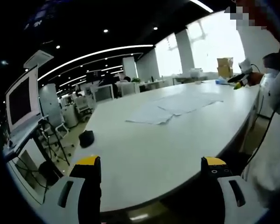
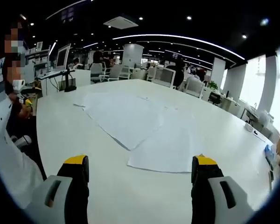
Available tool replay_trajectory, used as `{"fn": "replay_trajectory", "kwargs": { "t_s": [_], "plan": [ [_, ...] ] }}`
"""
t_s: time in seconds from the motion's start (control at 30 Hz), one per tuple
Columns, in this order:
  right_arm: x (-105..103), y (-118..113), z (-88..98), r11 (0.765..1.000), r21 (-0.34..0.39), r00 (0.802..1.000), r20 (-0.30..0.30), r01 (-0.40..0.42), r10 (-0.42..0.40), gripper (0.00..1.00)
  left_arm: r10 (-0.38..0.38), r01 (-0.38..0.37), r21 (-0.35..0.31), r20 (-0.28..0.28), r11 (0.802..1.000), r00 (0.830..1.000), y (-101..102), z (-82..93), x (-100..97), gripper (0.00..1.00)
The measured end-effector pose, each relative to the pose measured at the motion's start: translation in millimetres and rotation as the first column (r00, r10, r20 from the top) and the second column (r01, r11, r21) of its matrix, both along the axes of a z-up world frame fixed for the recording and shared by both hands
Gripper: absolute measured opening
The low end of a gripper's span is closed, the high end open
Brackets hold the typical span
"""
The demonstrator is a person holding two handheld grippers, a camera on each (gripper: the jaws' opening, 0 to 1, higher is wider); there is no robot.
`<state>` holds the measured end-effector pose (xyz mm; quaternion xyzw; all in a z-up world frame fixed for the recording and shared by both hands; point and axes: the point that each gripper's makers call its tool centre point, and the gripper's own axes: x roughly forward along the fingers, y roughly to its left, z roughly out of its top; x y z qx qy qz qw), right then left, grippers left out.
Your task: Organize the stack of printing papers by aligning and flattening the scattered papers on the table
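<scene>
Fingers on both grippers are spread wide and hold nothing. White papers point(image 2: 144, 128) lie loose and overlapping on the white tabletop point(image 2: 84, 140). They sit straight ahead of the right gripper point(image 2: 140, 175), quite near its tips. From the left gripper point(image 1: 151, 175) the same papers point(image 1: 175, 106) are farther off, so the right one looks closer.

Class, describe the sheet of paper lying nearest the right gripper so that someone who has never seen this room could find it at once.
Start at the big white table in the open office, where loose white papers lie spread out and overlapping. In the right gripper view, the sheet is the one closest to the open right gripper. Unlike its neighbours, nothing covers its near edge, and its near corners point toward the jaws.
</scene>
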<state>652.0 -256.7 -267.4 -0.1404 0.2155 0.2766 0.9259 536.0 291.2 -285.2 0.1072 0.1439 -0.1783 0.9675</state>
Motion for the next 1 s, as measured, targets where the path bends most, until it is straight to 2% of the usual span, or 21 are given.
{"fn": "replay_trajectory", "kwargs": {
  "t_s": [0.5,1.0],
  "plan": [
    [2.5,1.3,-3.1,1.000,0.006,1.000,-0.001,-0.012,0.012,0.86,0.001,-0.001,0.004,-0.002,1.000,1.000,-6.2,-2.2,-1.7,0.91],
    [9.8,6.6,0.4,1.000,0.002,1.000,0.002,-0.027,0.027,0.86,0.002,-0.002,0.005,-0.004,1.000,1.000,-1.2,-1.6,-0.4,0.90]
  ]
}}
